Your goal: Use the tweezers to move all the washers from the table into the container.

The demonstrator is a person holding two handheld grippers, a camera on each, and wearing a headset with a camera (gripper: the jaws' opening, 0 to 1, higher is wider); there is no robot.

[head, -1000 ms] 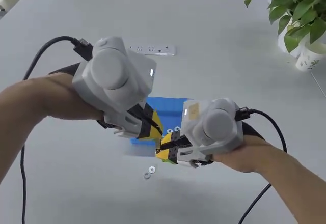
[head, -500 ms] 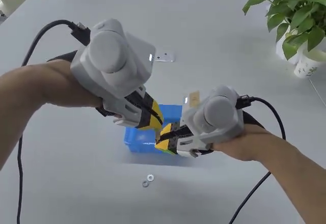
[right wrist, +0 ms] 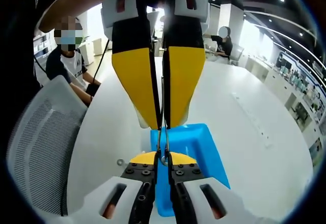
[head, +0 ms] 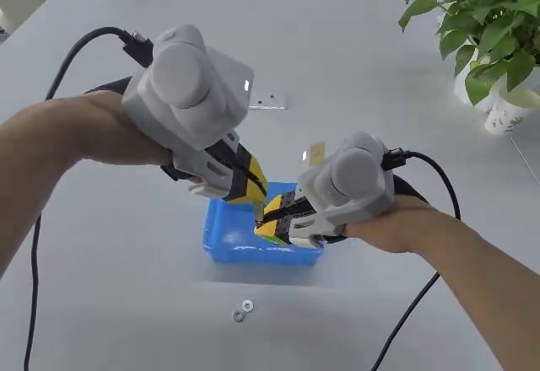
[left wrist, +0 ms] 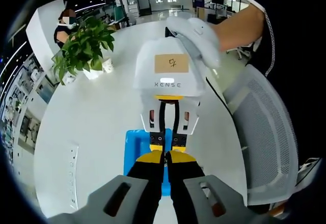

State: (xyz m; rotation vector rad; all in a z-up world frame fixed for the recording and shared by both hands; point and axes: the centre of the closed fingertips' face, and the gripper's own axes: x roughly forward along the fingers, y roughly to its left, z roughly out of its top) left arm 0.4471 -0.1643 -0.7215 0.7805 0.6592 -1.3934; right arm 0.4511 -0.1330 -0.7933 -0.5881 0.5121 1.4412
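A blue container [head: 221,249] sits mid-table, and both grippers meet jaw to jaw above it. My left gripper [head: 256,196] comes in from the left and my right gripper [head: 268,219] from the right. In the right gripper view, thin metal tweezers [right wrist: 163,132] run from the shut yellow jaws of the left gripper [right wrist: 162,122] down into my right gripper [right wrist: 163,159], also shut on them. The tweezers' tips are hidden. Two washers [head: 243,310] lie on the table in front of the container, and one washer [right wrist: 120,162] lies beside the container [right wrist: 201,142].
A potted plant [head: 489,25] stands at the far right of the table. A white power strip [head: 270,101] lies behind the container. Black cables trail from both grippers. A grey mesh chair [right wrist: 41,147] stands at the table's near side.
Both grippers, still jaw to jaw, have shifted from the container's front edge to above its middle, farther from the two loose washers. The camera has also moved.
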